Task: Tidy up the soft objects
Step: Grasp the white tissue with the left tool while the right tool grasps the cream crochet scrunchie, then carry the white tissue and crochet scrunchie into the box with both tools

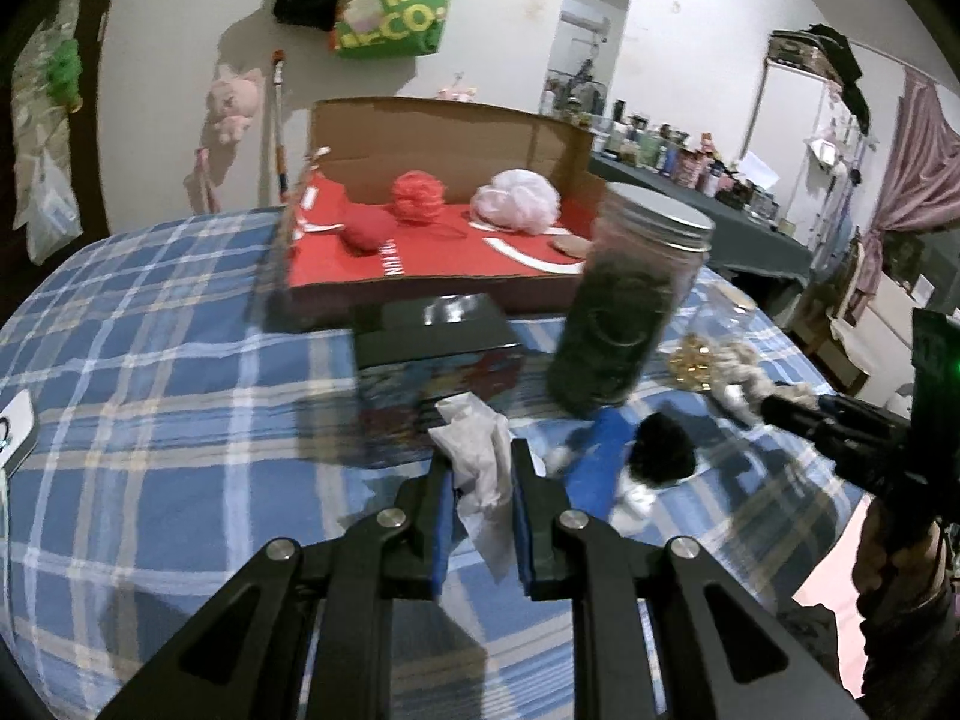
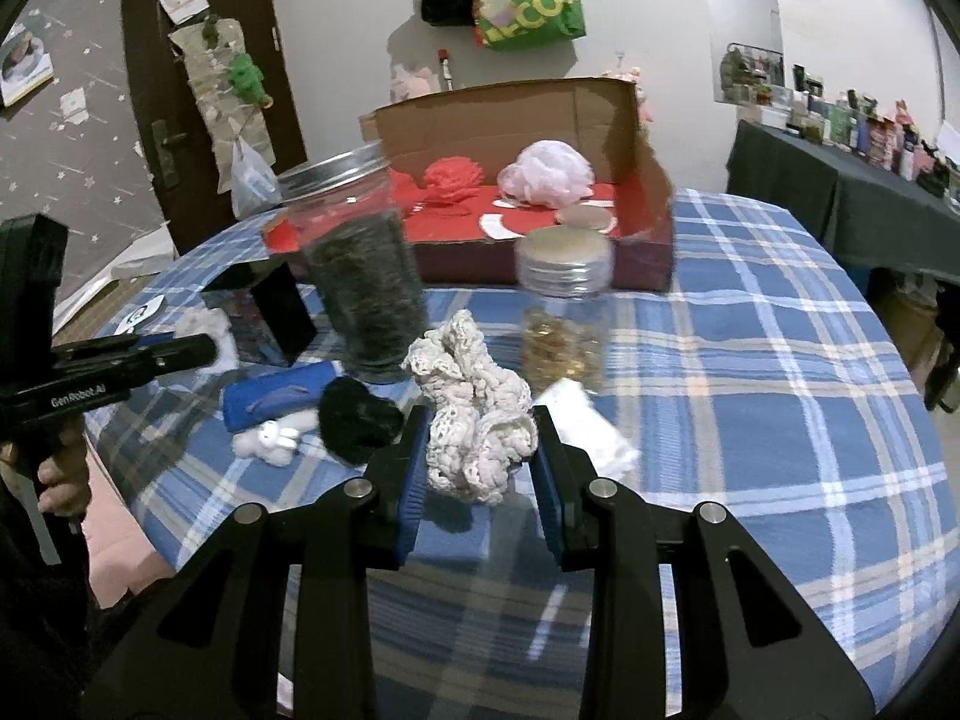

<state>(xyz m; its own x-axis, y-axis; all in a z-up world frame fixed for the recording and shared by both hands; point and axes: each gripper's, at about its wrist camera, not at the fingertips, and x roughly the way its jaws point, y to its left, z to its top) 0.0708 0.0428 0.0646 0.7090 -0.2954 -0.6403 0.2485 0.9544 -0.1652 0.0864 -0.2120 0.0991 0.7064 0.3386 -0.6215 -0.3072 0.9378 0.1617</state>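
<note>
left fingers (image 1: 480, 468) clamped on crumpled white tissue (image 1: 477, 456) | right fingers (image 2: 480, 438) clamped on cream crocheted yarn bundle (image 2: 474, 414) | ahead: open cardboard box with red lining (image 2: 654, 222)

left gripper (image 1: 480, 468) clamped; right gripper (image 2: 480, 438) clamped.

tall jar (image 2: 360, 276) and small jar (image 2: 564, 306) fronting open box (image 2: 651, 240)

Plaid cloth tablecloth (image 2: 750, 324), matt cardboard box (image 2: 528, 114), metal-lidded jar (image 2: 360, 276).
</note>
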